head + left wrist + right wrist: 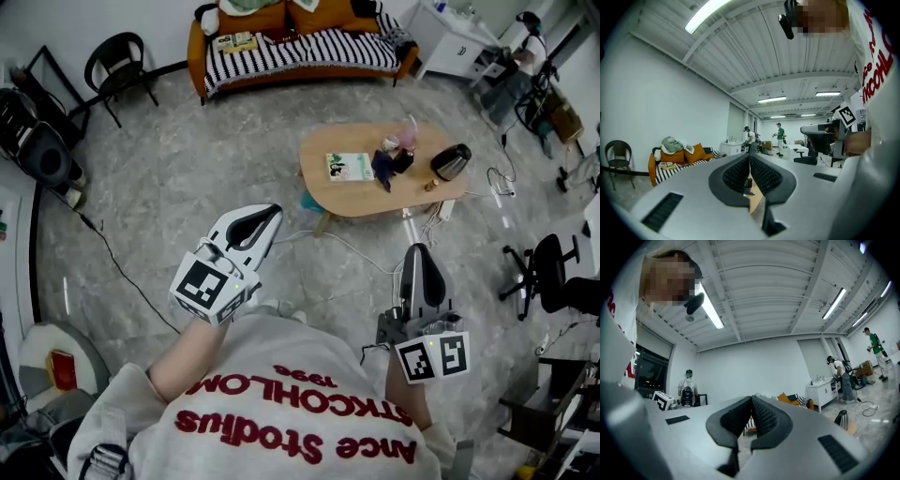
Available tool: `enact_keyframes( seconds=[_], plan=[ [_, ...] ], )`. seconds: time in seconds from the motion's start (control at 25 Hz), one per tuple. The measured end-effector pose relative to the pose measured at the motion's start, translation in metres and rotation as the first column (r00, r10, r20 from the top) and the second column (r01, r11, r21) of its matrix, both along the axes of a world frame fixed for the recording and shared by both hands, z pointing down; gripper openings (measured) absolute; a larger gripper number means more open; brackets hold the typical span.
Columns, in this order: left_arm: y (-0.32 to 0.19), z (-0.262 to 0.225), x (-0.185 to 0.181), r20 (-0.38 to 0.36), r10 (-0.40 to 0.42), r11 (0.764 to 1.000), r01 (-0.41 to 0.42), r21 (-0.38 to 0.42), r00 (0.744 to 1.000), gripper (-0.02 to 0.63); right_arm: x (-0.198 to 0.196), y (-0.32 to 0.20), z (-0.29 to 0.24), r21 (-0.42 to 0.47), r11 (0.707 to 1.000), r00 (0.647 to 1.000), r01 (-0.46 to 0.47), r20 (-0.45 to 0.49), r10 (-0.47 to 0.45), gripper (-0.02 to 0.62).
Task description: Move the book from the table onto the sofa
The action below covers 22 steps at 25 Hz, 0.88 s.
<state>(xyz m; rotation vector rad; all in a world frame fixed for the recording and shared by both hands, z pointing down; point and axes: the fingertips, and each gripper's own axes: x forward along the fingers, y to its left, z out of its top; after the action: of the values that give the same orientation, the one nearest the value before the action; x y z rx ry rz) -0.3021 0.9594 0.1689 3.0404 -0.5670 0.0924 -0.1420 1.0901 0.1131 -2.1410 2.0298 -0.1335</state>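
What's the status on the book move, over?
Left gripper and right gripper both shut, empty. Book on the table, not yet picked up; sofa beyond. White cable on the floor before the table.

Green-white book (350, 167) flat on table (375, 202), striped orange sofa (300, 52) well apart

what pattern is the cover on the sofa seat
Black and white stripes across the sofa seat, clearest in the head view.

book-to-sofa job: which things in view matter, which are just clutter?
Job: book on the table; sofa; left gripper and right gripper, both shut and empty.
Clutter: kettle on the same table; black chair; office chair.
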Motion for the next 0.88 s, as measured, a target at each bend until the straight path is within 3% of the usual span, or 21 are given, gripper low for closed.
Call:
enact_keyframes(
  seconds=[0.32,0.88],
  plan=[
    [0.006,0.018,0.011,0.011,-0.051,0.999,0.051,-0.011,0.999,0.018,0.015,0.006,0.004,0.037,0.997,0.996,0.07,0.046,-0.072,0.028],
    [0.014,0.032,0.009,-0.002,-0.142,0.99,0.142,-0.009,0.99,0.018,0.048,0.012,0.024,0.05,0.993,0.992,0.109,0.061,-0.112,0.028]
  ],
)
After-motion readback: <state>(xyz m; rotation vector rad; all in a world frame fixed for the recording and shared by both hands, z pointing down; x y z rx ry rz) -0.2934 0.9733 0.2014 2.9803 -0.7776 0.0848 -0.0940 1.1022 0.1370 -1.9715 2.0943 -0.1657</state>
